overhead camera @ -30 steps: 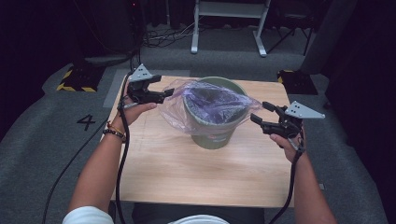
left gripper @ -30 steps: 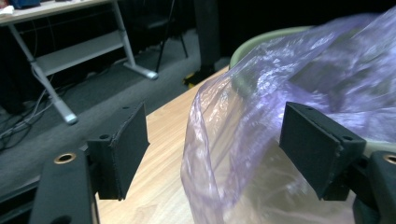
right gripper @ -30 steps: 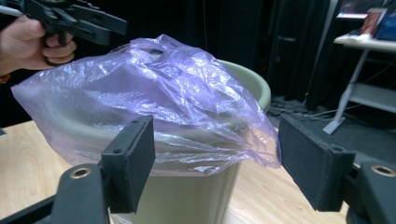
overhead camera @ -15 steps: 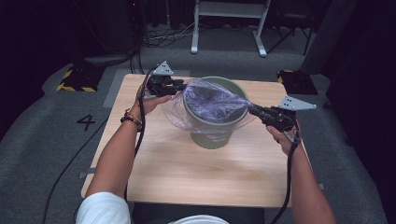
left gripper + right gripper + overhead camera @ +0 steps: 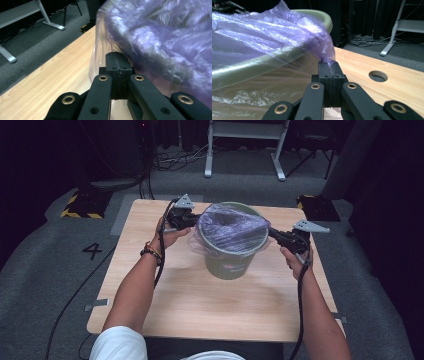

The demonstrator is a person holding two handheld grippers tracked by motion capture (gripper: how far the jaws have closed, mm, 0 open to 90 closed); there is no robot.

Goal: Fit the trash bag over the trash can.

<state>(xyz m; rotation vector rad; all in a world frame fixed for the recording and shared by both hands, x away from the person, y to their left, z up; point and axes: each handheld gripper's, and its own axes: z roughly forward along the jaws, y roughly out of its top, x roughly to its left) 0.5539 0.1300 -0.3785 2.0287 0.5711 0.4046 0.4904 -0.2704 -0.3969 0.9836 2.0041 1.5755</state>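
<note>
High view: green bin [image 5: 227, 262] stands mid-tabletop [image 5: 200, 305], its mouth covered by a purple plastic bag [image 5: 232, 225]. Left gripper [image 5: 192, 220] is at the bag's left edge, right gripper [image 5: 272, 234] at its right edge; the fingertips of both are buried in film, so the contact itself is hard to read from here. Bin interior is hidden under the bag. Open tabletop in front of the bin and to both sides; the far edge is close behind it. Left gripper view: fingers [image 5: 111, 67] have just been closing and now sit pressed together, with a thin translucent skirt of bag [image 5: 160, 37] pinched at the tips; the bin wall is blurred behind the film, and the tabletop [image 5: 50, 75] runs clear to its edge at left. Right gripper view: fingers [image 5: 324, 72] have likewise just closed and are clamped on a gathered purple corner of bag [image 5: 328, 58]; bin rim [image 5: 322, 16] shows above, the lower wall is cut off. A round hole [image 5: 378, 75] in the tabletop [image 5: 402, 82] lies to the right, well apart.
</note>
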